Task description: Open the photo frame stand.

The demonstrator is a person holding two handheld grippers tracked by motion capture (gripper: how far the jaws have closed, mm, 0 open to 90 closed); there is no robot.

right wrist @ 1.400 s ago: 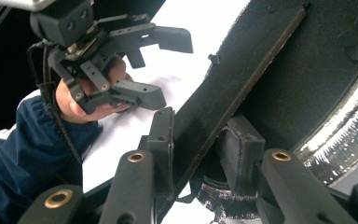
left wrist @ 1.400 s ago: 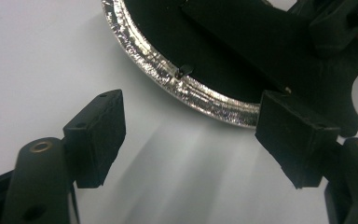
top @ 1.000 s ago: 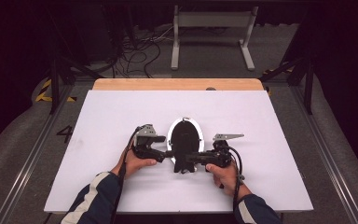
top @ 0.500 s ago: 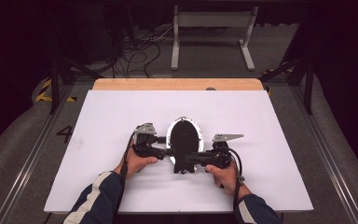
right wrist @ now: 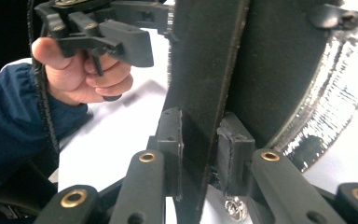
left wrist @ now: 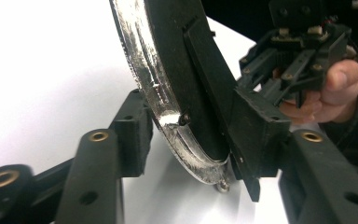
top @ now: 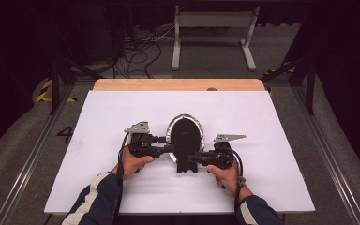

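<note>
The right gripper (top: 198,158) is clamping its jaws on the black stand flap (right wrist: 205,93) of the oval frame (top: 184,136). The left gripper (top: 168,148), jaws just closing, is straddling the frame's silver rim (left wrist: 168,100); contact unclear. Frame lying mid-table (top: 272,140), toward the near edge.

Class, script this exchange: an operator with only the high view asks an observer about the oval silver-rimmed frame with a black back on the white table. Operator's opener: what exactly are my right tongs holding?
Observer: The right tongs pinch the black stand flap on the oval frame, one pad on each face.
Operator: And the left tongs?
Observer: The left tongs straddle the silver rim. Their jaws have just been closing; contact is unclear.
Operator: Anything near the pads?
Observer: A small shiny metal fitting sits at the rim's edge.
</note>
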